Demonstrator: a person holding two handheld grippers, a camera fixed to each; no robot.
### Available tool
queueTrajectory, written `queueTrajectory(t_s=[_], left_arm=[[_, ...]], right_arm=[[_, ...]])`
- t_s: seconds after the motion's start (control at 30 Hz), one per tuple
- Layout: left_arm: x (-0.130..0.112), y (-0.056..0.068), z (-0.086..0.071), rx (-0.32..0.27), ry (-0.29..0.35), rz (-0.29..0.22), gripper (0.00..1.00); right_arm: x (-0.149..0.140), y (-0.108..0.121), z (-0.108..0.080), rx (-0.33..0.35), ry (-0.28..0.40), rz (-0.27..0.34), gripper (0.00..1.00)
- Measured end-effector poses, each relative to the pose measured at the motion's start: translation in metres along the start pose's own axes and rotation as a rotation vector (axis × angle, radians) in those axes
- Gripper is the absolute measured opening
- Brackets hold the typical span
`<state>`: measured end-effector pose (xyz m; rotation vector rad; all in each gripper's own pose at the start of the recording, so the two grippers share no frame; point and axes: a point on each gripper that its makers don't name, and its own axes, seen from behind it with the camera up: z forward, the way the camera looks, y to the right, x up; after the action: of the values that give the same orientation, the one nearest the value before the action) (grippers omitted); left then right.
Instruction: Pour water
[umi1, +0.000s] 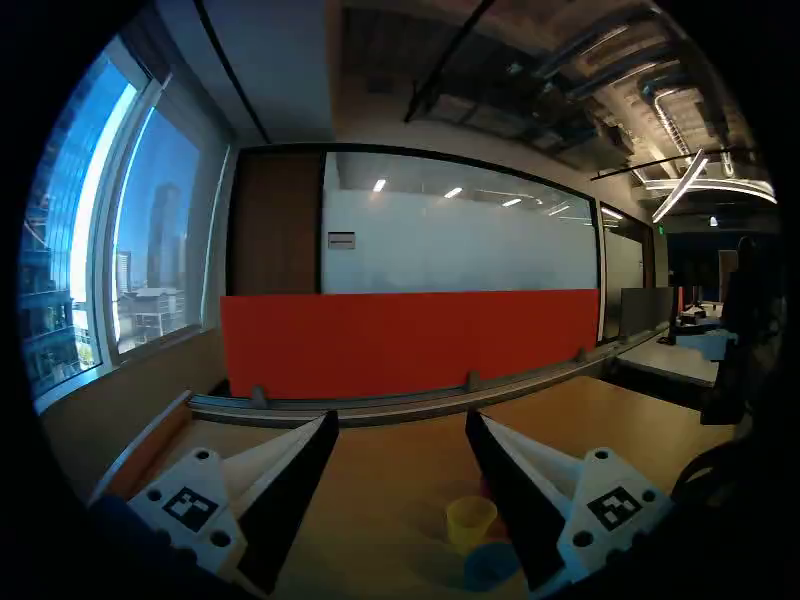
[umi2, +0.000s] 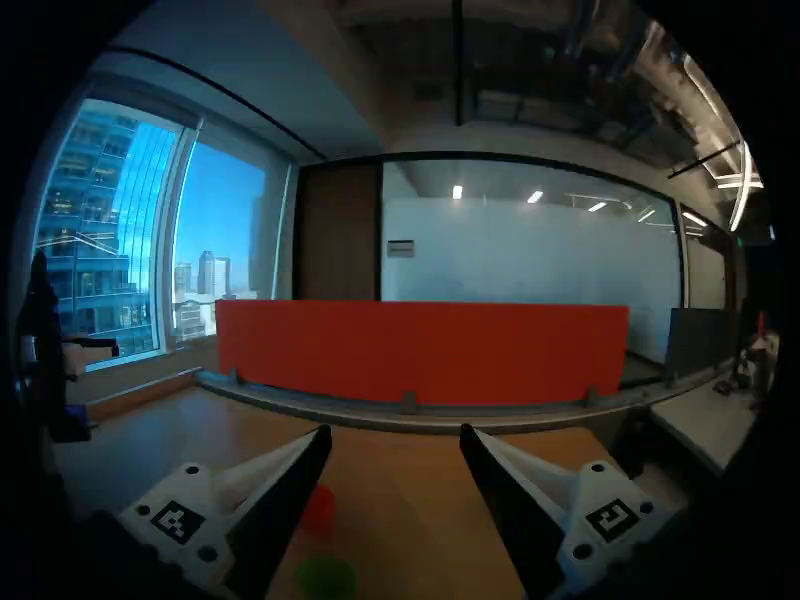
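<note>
Yellow plastic cup, at five o'clock, seems light and crushable: grip mid-wall gently. Left gripper and right gripper both gape empty.

surface: wooden desk | on it: yellow cup, blue cup, red cup, green cup

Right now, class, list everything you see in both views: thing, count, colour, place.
Desk: one, brown wood, beneath both grippers.
Divider: one, orange, along desk's far edge.
Window: two panes, blue sky outside, left wall.
Yellow cup: one, yellow, on desk, left gripper view.
Blue cup: one, blue, just nearer than yellow cup.
Red cup: one, red, on desk, right gripper view.
Green cup: one, green, just nearer than red cup.
Left gripper: one, white and black, open, empty.
Right gripper: one, white and black, open, empty.
</note>
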<state>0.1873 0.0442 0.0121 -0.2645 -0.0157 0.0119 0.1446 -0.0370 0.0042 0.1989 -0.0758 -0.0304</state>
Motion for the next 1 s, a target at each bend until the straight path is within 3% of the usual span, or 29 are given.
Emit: queueTrajectory(t_s=[0.2,0.4,0.7,1.0], left_arm=[[0.004,0.018,0.002,-0.096,-0.002,-0.004,0.94],[0.003,0.034,-0.001,-0.178,-0.014,-0.014,0.94],[-0.001,0.048,-0.007,-0.255,-0.024,-0.028,0.94],[-0.013,0.059,-0.014,-0.315,-0.057,0.0,0.94]], right_arm=[[-0.001,-0.022,-0.006,0.123,-0.003,-0.028,0.99],[0.009,-0.048,-0.015,0.255,0.016,-0.012,0.99],[0.013,-0.055,-0.021,0.325,0.009,-0.031,0.99],[-0.009,-0.062,-0.028,0.407,-0.068,-0.069,0.99]])
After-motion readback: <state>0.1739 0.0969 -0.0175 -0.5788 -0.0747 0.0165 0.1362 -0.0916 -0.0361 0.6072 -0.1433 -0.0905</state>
